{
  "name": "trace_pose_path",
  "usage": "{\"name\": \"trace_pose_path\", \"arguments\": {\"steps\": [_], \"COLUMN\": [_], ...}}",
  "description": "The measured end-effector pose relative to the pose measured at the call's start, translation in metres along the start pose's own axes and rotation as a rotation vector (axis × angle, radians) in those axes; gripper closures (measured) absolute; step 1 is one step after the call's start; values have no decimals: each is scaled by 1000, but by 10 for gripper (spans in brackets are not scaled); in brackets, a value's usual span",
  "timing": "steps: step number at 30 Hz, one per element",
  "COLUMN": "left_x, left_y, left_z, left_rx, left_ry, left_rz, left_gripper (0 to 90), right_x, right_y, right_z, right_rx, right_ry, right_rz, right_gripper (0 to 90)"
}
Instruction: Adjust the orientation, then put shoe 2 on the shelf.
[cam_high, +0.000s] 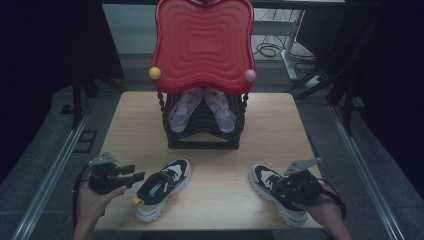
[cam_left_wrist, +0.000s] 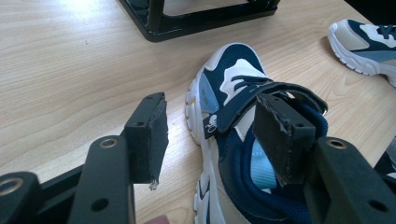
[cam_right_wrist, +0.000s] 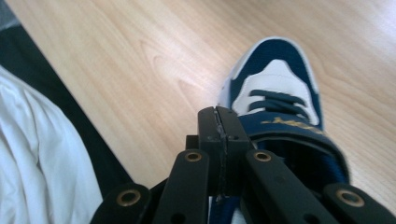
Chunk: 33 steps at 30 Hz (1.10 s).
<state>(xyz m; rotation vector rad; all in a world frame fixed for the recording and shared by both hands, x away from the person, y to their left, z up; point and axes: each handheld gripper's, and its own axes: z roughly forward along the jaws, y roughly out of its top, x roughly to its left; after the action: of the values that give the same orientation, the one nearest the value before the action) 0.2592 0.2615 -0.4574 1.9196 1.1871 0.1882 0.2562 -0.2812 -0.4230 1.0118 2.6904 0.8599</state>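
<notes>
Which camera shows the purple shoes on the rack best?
The high view: the pair of pale purple shoes leans toes-up on the black tiered shoe rack, under its red wavy plastic top. The left gripper view catches just the rack's black base frame on the wooden table, without the shoes.

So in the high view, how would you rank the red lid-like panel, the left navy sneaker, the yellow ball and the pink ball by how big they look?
1. Red panel, by far the largest.
2. Left navy sneaker, though it lies nearer the camera, which flatters it.
3. Yellow ball and pink ball: they look alike, so no ranking between them.
</notes>
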Motion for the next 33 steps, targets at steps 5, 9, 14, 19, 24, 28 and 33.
{"name": "trace_pose_path", "arguments": {"steps": [5, 9, 14, 19, 24, 28, 33], "left_x": [-3, -8, -10, -11, -12, -12, -13], "left_y": [3, 4, 5, 5, 5, 5, 5], "left_z": [-1, 0, 2, 1, 3, 4, 7], "left_rx": [-8, -6, -1, 0, 8, 13, 26], "left_ry": [-3, -10, -12, -8, -8, -4, 2], "left_rz": [8, 20, 27, 29, 31, 39, 48], "left_gripper": [446, 444, 442, 441, 434, 434, 437], "right_x": [-11, -19, -29, -39, -47, -56, -60], "right_y": [-3, -8, -16, -23, -31, -40, -44], "right_z": [-8, -14, -20, -26, -31, -34, -33], "right_rx": [-53, -97, -120, -130, -144, -150, -150], "right_ry": [-15, -25, -45, -57, -94, -122, -129], "right_rz": [37, 66, 95, 121, 143, 188, 207], "right_gripper": [900, 879, 853, 812, 732, 669, 636]}}
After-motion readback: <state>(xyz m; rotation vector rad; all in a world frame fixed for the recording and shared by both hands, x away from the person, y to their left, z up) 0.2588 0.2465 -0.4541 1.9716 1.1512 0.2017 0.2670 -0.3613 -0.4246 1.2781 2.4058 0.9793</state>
